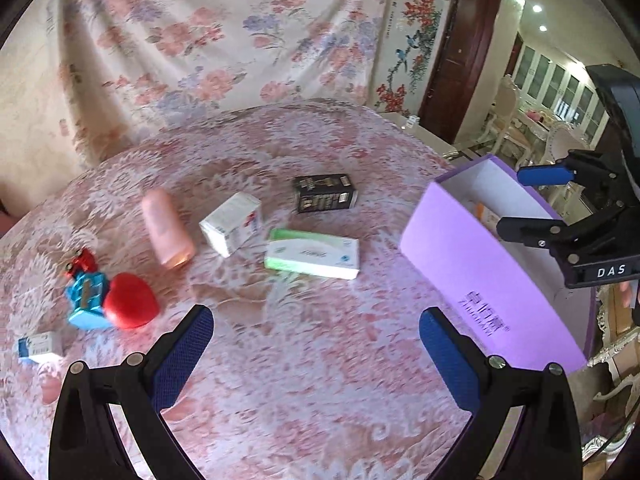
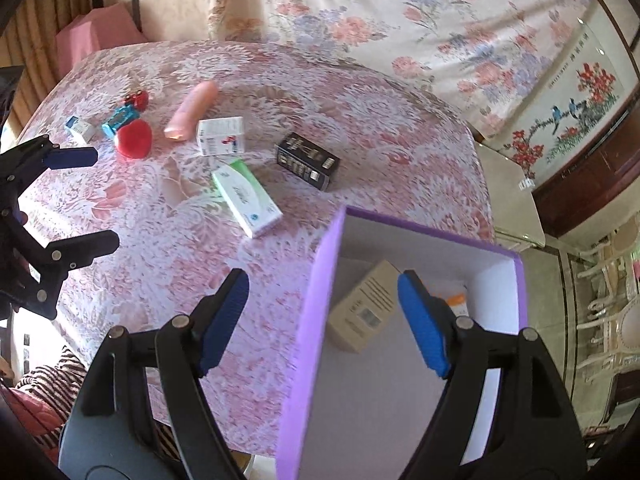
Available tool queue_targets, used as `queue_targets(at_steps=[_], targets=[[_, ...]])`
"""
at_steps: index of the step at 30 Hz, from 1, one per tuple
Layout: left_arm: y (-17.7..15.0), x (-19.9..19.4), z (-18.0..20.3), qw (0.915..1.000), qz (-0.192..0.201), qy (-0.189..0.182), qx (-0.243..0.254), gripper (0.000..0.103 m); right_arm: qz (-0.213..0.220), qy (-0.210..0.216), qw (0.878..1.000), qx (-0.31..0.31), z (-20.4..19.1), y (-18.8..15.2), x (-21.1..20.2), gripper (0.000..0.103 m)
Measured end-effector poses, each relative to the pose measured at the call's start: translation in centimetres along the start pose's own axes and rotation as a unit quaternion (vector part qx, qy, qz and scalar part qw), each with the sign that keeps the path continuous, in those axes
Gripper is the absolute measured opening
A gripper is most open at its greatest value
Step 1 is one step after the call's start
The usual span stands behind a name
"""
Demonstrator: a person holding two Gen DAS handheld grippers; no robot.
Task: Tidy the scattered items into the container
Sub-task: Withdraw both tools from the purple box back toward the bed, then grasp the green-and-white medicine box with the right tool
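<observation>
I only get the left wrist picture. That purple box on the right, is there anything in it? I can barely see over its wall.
Observer: Yes. The right wrist view looks down into the purple box. A beige carton with a barcode lies on its floor.
Visitor: Only that one?
Observer: No. An orange-and-white item sits beside it, partly hidden by a finger, so I cannot tell what it is.
Visitor: Is the right claw holding something?
Observer: No. The right gripper is open and empty, with one finger over the tablecloth and the other over the box.
</observation>
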State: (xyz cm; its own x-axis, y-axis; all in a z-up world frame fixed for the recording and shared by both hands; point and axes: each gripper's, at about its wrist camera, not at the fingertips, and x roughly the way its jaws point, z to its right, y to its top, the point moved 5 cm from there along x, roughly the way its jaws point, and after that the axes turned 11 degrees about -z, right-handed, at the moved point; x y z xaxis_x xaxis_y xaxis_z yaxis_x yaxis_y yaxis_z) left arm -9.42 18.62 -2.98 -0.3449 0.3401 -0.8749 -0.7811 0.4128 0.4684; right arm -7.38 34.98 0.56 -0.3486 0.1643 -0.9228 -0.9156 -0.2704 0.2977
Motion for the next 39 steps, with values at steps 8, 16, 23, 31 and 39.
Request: queue_targets(at_steps=[8, 16, 23, 31, 39], targets=[[-2.1, -0.7, -4.8, 0.9994, -0.002, 0.013, -0.031, 0.103, -0.008, 0.008, 0.999, -0.03, -4.2, 2.0, 1.1, 0.079], [-4.1, -0.8, -9.5, 0.9977, -0.006, 0.027, -0.061, 0.103, -0.021, 0.013, 0.998, -0.055, -7.8, 4.0, 2.8, 0.079], [-6.3, -0.1, -13.6, 0.9955, -0.02, 0.038, -0.084, 0.103, -0.045, 0.022, 0.996, -0.068, -9.5, 5.9, 6.2, 0.079], [-8.3, 0.5, -17.3, 0.9932, -0.03, 0.044, -0.104, 0.103, -0.06, 0.035, 0.993, -0.097, -11.0, 7.7, 9.2, 0.079], [-9.4, 0.8, -19.7, 0.9911, -0.032, 0.052, -0.119, 0.103, -0.104, 0.029, 0.988, -0.11, -10.7, 9.1, 13.8, 0.079]])
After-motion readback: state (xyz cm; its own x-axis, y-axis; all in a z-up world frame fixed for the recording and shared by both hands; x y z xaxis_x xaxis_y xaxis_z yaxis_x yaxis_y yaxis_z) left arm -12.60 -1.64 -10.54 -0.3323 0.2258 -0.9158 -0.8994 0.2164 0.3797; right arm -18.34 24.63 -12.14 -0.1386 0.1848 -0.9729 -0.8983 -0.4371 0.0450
